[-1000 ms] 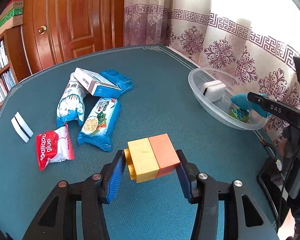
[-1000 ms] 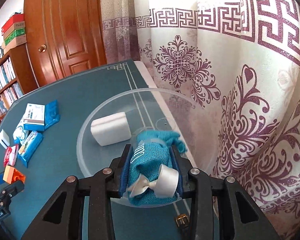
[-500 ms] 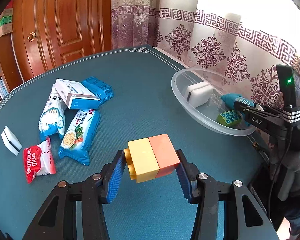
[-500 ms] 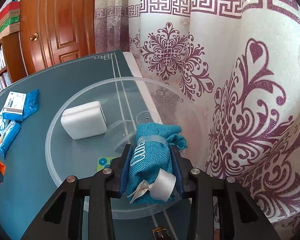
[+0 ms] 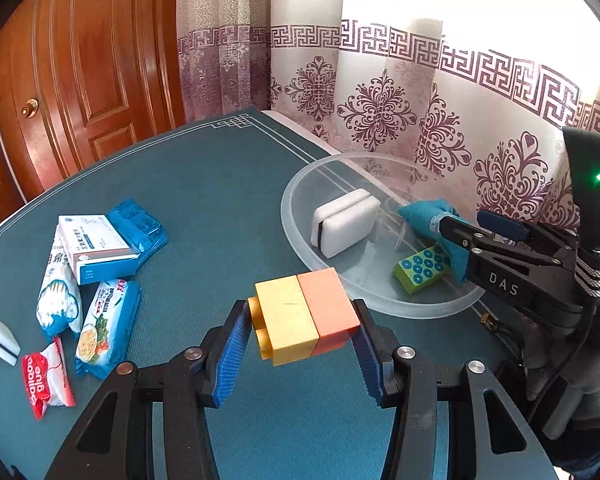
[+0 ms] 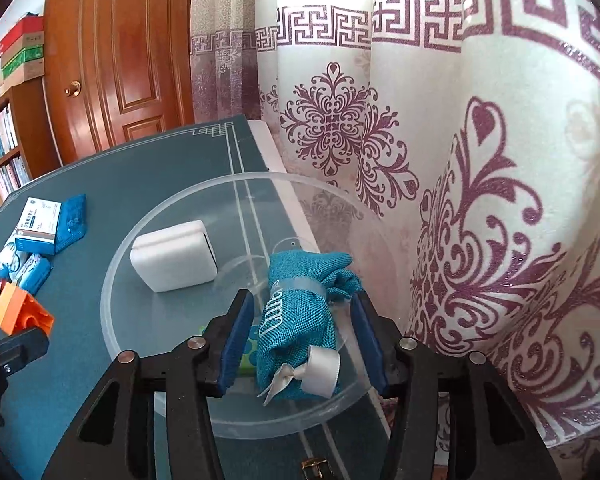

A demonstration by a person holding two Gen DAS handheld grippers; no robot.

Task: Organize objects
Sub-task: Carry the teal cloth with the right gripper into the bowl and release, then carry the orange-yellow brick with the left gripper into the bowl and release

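We've got the left gripper (image 5: 300, 344) pinching the yellow-orange block (image 5: 306, 314), while our right gripper (image 6: 306, 334) is opening around the teal pouch (image 6: 300, 312) in the bowl (image 6: 112, 280).

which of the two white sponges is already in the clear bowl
The larger-looking white sponge beside the teal pouch, inside the clear bowl. The other white sponge lies on the table's left edge.

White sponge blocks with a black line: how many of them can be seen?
2. One white sponge block lies inside the clear bowl, near its far left side. The other sponge block lies on the table at the far left edge. More may be hidden.
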